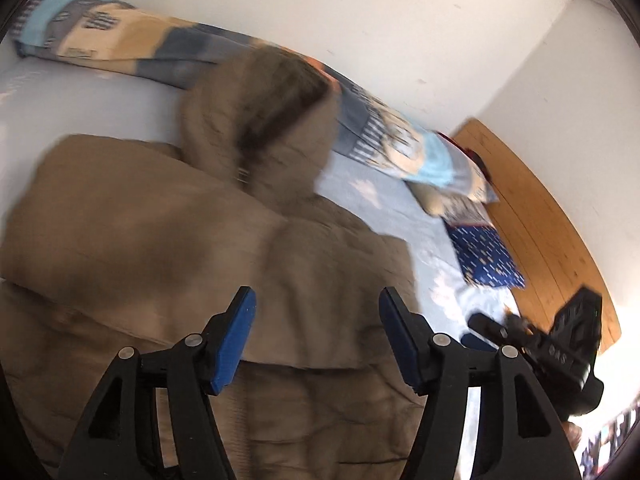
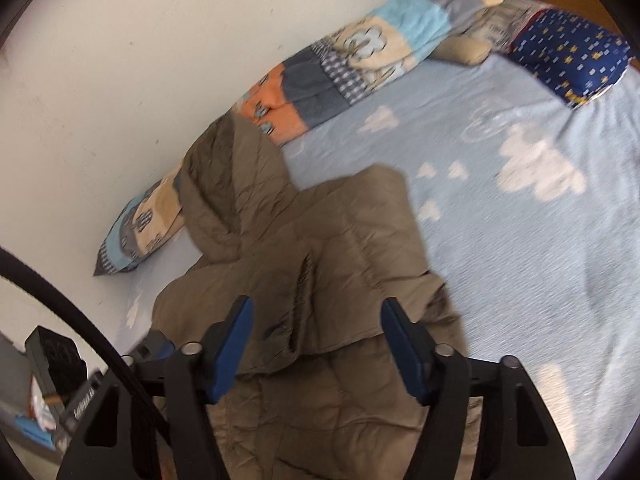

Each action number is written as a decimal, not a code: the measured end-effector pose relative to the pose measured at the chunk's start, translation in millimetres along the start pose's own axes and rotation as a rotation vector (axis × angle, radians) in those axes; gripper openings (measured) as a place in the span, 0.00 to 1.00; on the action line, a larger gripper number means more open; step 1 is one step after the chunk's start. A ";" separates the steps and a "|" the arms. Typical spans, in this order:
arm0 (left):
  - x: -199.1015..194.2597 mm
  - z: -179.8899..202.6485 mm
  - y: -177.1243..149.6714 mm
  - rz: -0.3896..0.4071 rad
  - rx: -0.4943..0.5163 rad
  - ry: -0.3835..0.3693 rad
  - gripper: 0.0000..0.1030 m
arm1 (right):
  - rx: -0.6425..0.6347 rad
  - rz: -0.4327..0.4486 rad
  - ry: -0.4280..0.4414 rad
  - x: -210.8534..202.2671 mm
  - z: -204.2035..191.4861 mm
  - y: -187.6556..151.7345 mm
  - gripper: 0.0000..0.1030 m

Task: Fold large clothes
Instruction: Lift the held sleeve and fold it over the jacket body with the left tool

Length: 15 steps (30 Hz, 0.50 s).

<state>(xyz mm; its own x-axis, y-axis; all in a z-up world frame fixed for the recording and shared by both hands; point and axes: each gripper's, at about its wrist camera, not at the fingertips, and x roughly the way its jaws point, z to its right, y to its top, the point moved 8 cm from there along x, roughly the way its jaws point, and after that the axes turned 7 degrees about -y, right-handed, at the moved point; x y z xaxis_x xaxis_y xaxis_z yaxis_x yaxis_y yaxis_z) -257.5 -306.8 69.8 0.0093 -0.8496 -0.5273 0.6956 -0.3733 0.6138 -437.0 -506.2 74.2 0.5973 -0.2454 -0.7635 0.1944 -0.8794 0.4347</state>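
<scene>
An olive-brown quilted jacket (image 1: 140, 220) lies on the bed, its hood (image 1: 260, 120) pointing toward the wall. The picture is blurred. My left gripper (image 1: 318, 296) hovers over the jacket's lower part with its blue pads wide apart and nothing between them. In the right wrist view the same jacket (image 2: 340, 232) shows a flap folded across its body and the hood (image 2: 232, 168) at the top left. My right gripper (image 2: 317, 302) stands open just above the jacket's folded edge, gripping nothing. The right gripper's black body (image 1: 560, 352) shows at the lower right of the left wrist view.
The bed has a light blue sheet (image 2: 520, 240) with white clouds. A patchwork blanket (image 2: 360, 48) runs along the white wall. A dark blue starred pillow (image 2: 572, 56) lies by the wooden headboard (image 1: 540, 208). Clutter sits on the floor at the lower left (image 2: 52, 384).
</scene>
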 end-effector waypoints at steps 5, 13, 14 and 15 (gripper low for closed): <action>-42.6 -94.9 28.5 0.066 -0.095 0.186 0.61 | 0.029 -0.100 0.020 28.8 -5.4 -19.0 0.66; -44.0 -184.2 30.9 -0.003 -0.090 0.414 0.61 | -0.068 -0.103 -0.074 59.9 -19.4 -35.1 0.30; -38.6 -190.1 28.3 -0.029 -0.081 0.442 0.61 | -0.097 -0.090 -0.113 63.5 -19.9 -35.2 0.29; -32.7 -192.3 26.6 -0.042 -0.079 0.453 0.61 | -0.113 -0.089 -0.130 66.8 -20.3 -34.6 0.29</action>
<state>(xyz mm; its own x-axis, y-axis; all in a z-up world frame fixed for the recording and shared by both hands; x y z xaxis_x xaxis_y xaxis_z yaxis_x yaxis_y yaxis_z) -101.1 -217.3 -9.7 0.2809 -0.5791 -0.7653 0.7543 -0.3598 0.5492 -388.1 -483.9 17.9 0.4696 -0.2254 -0.8537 0.3326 -0.8505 0.4075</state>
